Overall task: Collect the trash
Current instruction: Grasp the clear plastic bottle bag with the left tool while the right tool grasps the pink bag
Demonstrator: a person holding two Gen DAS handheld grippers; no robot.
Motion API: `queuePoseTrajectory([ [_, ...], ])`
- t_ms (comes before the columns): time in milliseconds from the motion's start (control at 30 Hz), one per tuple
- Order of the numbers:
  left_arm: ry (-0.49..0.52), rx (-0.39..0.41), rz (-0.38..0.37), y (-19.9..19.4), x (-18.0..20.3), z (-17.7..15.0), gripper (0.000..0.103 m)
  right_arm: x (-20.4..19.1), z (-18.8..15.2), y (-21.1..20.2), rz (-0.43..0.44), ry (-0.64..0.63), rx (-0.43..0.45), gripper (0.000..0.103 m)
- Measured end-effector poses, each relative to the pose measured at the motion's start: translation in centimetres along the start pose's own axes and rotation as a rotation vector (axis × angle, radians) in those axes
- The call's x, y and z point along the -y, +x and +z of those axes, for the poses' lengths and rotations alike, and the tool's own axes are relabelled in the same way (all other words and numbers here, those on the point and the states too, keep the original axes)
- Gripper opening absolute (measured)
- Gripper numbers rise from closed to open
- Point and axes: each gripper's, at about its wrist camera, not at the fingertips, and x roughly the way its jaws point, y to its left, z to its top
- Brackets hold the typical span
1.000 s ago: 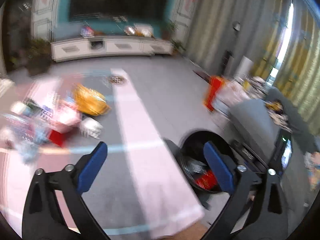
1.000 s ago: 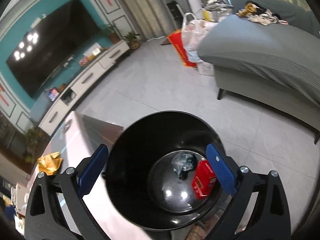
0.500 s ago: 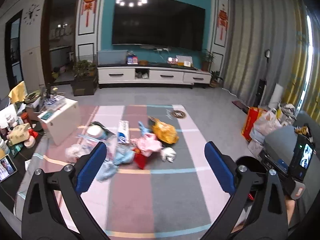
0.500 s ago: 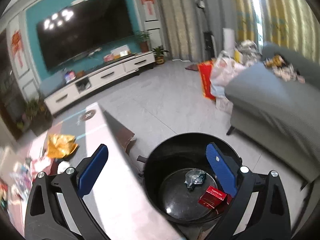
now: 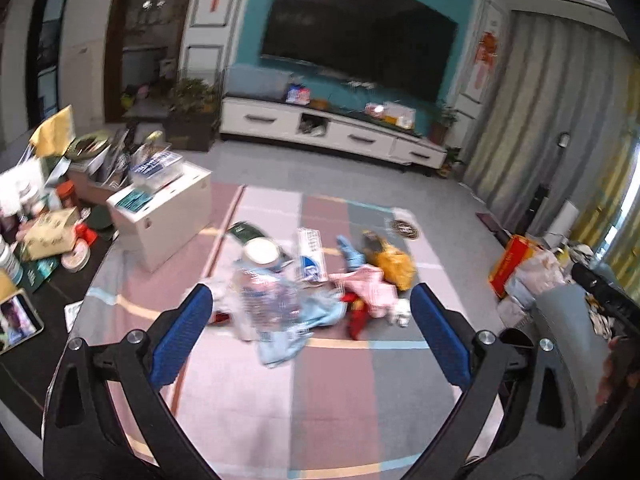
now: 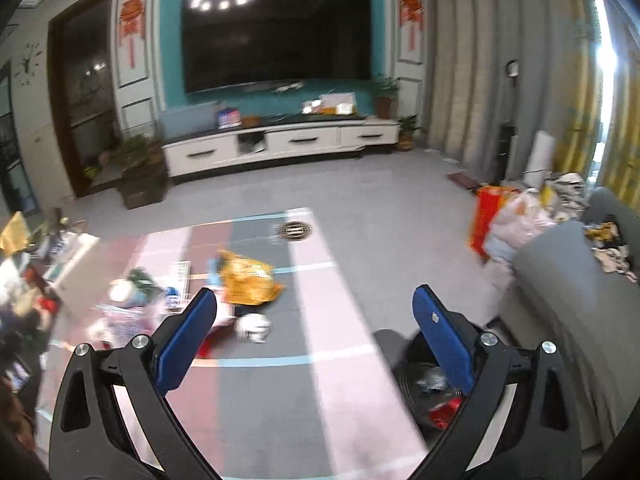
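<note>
Blue-padded left gripper [image 5: 312,322] level above striped rug [image 5: 332,396], jaws wide, empty, right gripper [image 6: 314,330] likewise, by black bin [image 6: 424,396]

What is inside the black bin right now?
In the right wrist view the bin holds a red pack and a crumpled grey wrapper. The right claw, open, covers much of its inside, so anything else there is hidden.

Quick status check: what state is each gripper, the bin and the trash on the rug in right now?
left gripper: open, empty, aimed at the trash pile.
right gripper: open, empty.
trash bin: uncovered, with a red box and a crumpled wrapper inside.
yellow bag: crumpled, on the rug.
plastic bottle: lying on the rug, blurred.
</note>
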Motion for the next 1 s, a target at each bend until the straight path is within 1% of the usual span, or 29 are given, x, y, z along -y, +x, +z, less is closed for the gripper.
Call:
queuePoseTrajectory([
  [100, -0.035, -0.052, 0.023, 2.1, -1.7, -0.2, 0.099, -2.8, -0.3, 2.6, 0.052, 0.019, -0.044, 0.097],
  [167, -0.031, -0.07, 0.026, 3.6, -2.5, -0.4, 0.099, -4.2, -0.9, 4.7, 0.127, 0.053, -0.088, 0.097],
  [233, -0.029, -0.087, 0.074, 5.4, -3.3, -0.8, 0.099, -5.6, -1.5, 7.4, 0.185, 0.077, -0.157, 0.096],
  [267, -0.031, -0.098, 0.094, 6.4, -3.6, -1.0, 0.099, -6.3, -1.7, 8.9, 0.196, 0.087, -0.188, 0.096],
  [300, -0.041, -0.116, 0.098, 7.5, -3.9, -1.2, 0.099, -7.0, -1.8, 9.8, 0.198, 0.091, -0.206, 0.093],
  [400, -0.096, -0.178, 0.058, 11.0, -5.0, -1.9, 0.098, -8.7, -2.2, 13.4, 0.227, 0.107, -0.285, 0.088],
  [433, -0.118, -0.196, 0.054, 12.0, -5.3, -2.2, 0.097, -9.3, -2.4, 14.7, 0.239, 0.118, -0.312, 0.086],
  [467, -0.137, -0.209, 0.046, 13.0, -5.5, -2.5, 0.093, -9.8, -2.6, 15.9, 0.249, 0.126, -0.332, 0.084],
  [500, -0.158, -0.226, 0.032, 14.2, -5.7, -2.9, 0.09, -9.8, -2.8, 16.5, 0.253, 0.127, -0.345, 0.082],
  [567, -0.186, -0.256, 0.029, 15.7, -5.8, -3.2, 0.082, -10.7, -3.0, 18.7, 0.255, 0.112, -0.372, 0.079],
  [633, -0.196, -0.277, 0.032, 17.2, -5.6, -3.7, 0.079, -11.7, -3.2, 20.6, 0.236, 0.086, -0.395, 0.075],
  [733, -0.124, -0.278, 0.073, 18.8, -4.9, -4.2, 0.079, -13.3, -3.6, 23.0, 0.238, 0.038, -0.408, 0.074],
  [800, -0.101, -0.291, 0.093, 19.8, -4.8, -4.8, 0.079, -14.1, -4.0, 24.1, 0.249, 0.019, -0.409, 0.073],
  [833, -0.114, -0.301, 0.073, 20.2, -5.0, -5.1, 0.079, -14.2, -4.3, 24.6, 0.245, 0.02, -0.415, 0.073],
  [900, -0.146, -0.319, 0.026, 20.6, -5.2, -5.5, 0.078, -14.6, -5.0, 25.8, 0.235, 0.004, -0.454, 0.064],
  [933, -0.15, -0.325, 0.009, 20.7, -5.1, -5.6, 0.072, -14.8, -5.2, 26.1, 0.232, -0.008, -0.466, 0.06],
  [967, -0.145, -0.325, -0.007, 20.6, -5.0, -5.6, 0.06, -14.8, -5.3, 26.3, 0.228, -0.016, -0.467, 0.058],
  [1000, -0.134, -0.321, -0.027, 20.5, -4.7, -5.7, 0.054, -14.8, -5.4, 26.4, 0.224, -0.021, -0.461, 0.05],
])
